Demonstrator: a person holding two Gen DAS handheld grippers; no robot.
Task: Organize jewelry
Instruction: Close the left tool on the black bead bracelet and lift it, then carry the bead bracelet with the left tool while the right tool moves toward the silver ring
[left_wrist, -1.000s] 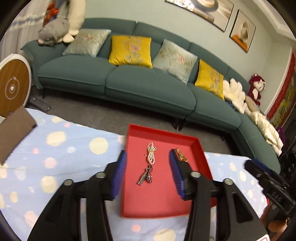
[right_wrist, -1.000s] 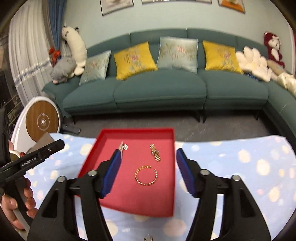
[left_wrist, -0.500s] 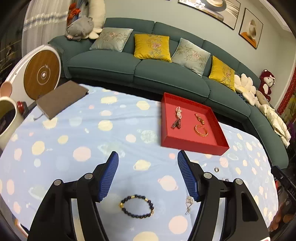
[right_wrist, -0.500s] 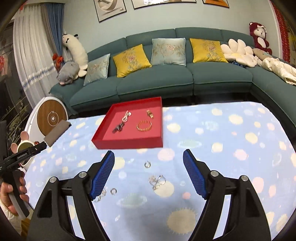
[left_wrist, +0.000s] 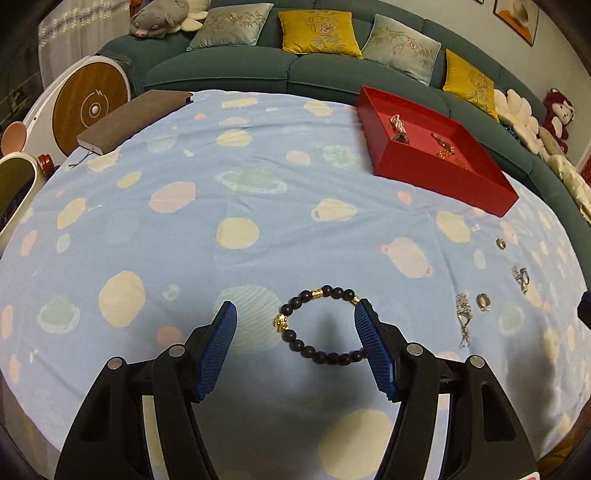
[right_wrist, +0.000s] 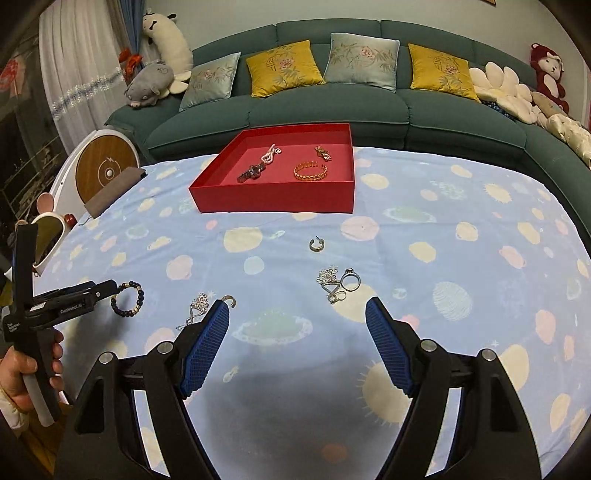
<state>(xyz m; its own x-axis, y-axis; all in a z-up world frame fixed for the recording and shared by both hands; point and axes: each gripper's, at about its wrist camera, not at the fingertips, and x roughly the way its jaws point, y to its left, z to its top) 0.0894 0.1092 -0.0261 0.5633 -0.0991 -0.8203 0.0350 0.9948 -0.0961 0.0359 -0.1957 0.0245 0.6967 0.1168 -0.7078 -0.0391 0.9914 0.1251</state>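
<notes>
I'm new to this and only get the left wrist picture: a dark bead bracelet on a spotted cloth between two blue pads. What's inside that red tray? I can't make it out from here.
Observer: The right wrist view looks straight into the red tray. A gold bangle lies flat on its floor.
Operator: Who holds the tool I'm looking along?
Observer: A person's hand grips the handle of the left gripper, seen from the side.
Operator: And the other tool?
Observer: The right gripper is open with only cloth between its pads, just short of a silver ring.
</notes>
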